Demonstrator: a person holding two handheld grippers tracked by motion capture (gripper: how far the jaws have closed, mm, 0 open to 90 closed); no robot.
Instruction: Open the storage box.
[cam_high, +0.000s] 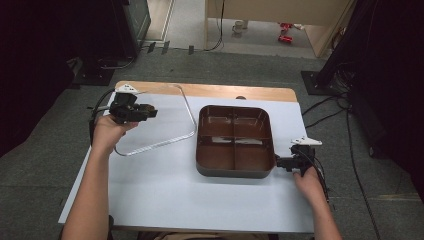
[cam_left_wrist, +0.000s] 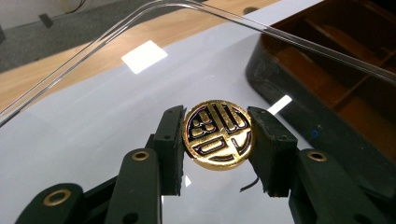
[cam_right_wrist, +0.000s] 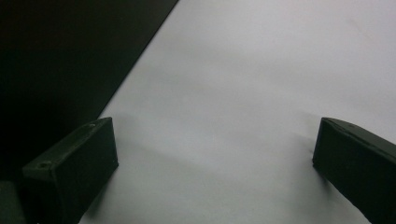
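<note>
High view: a dark four-compartment tray (cam_high: 234, 141) is seen on the white table (cam_high: 200, 200), its sections apparently empty. A clear lid (cam_high: 155, 120) is lifted at the left by its round gold knob (cam_left_wrist: 217, 134), which is clamped between the left gripper (cam_high: 146, 111) jaws. The right gripper (cam_high: 280, 161), spread wide and empty, is placed just beside the tray's right edge

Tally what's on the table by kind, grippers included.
Clear lid, held by its gold knob: 1
Brown divided tray: 1
Grippers: 2, the left gripper shut on the knob, the right gripper with jaws open beside the tray
White table cover: 1
Total: 5
</note>
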